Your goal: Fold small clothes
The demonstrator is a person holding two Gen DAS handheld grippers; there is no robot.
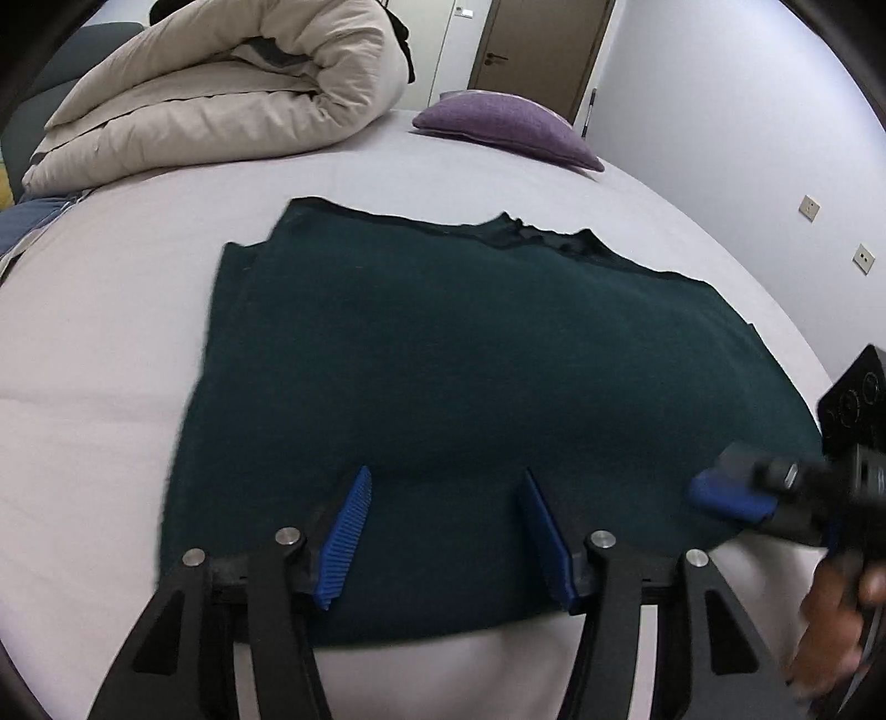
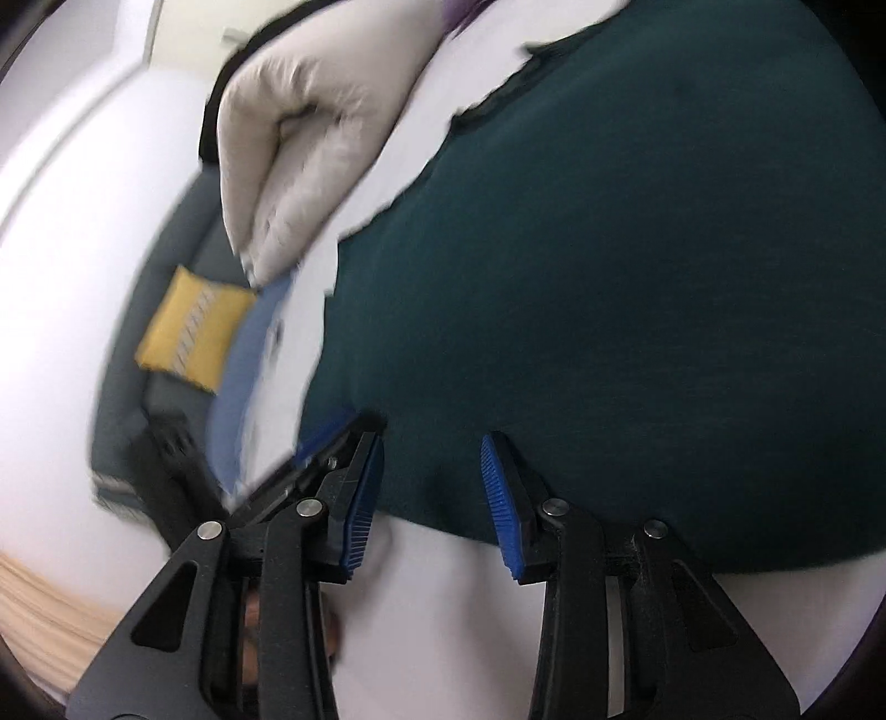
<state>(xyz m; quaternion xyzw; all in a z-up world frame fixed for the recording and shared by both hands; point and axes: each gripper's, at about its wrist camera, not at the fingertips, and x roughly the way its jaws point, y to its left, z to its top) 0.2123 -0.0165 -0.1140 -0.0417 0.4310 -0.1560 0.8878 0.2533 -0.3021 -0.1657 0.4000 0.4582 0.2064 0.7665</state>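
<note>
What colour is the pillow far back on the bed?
Purple pillow, clearest in the left wrist view.

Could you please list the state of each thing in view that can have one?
Dark green knitted garment: lying flat, partly folded on the bed.
Beige padded duvet: rolled up.
Brown wooden door: closed.
Left tool: open over the garment's near hem.
Right tool: open at the hem, gripping nothing.
</note>
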